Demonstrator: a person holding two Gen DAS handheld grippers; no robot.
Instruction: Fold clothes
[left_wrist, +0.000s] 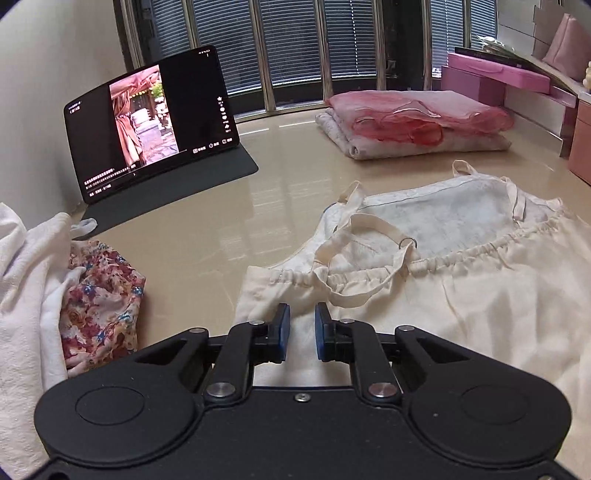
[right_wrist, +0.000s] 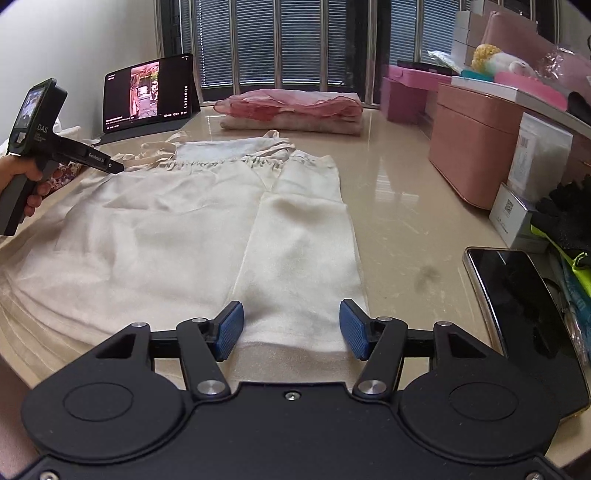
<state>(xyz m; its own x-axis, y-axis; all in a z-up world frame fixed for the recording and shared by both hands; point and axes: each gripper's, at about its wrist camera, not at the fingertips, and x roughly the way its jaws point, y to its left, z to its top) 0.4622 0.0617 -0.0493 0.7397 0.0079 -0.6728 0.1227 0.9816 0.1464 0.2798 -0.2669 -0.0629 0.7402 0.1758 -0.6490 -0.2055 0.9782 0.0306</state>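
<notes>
A cream strappy dress (left_wrist: 480, 295) lies flat on the glossy beige table (left_wrist: 207, 229), neckline towards the window. In the right wrist view the dress (right_wrist: 166, 229) has its right side folded over onto the middle. My left gripper (left_wrist: 301, 325) is at the dress's left side edge just below the gathered neckline, its blue pads drawn close with cream fabric between them. From the right wrist view the left gripper (right_wrist: 117, 168) is held by a hand at that same edge. My right gripper (right_wrist: 291, 328) stands open over the folded strip near the hem, the pads apart from the cloth.
A propped tablet (left_wrist: 147, 125) plays a video at the back left. A folded pink and grey pile (left_wrist: 413, 122) lies by the window. Floral cloth (left_wrist: 99, 295) and white cloth (left_wrist: 26, 288) lie left. A pink box (right_wrist: 472, 147), a phone (right_wrist: 517, 295) and a black glove (right_wrist: 569, 214) crowd the right.
</notes>
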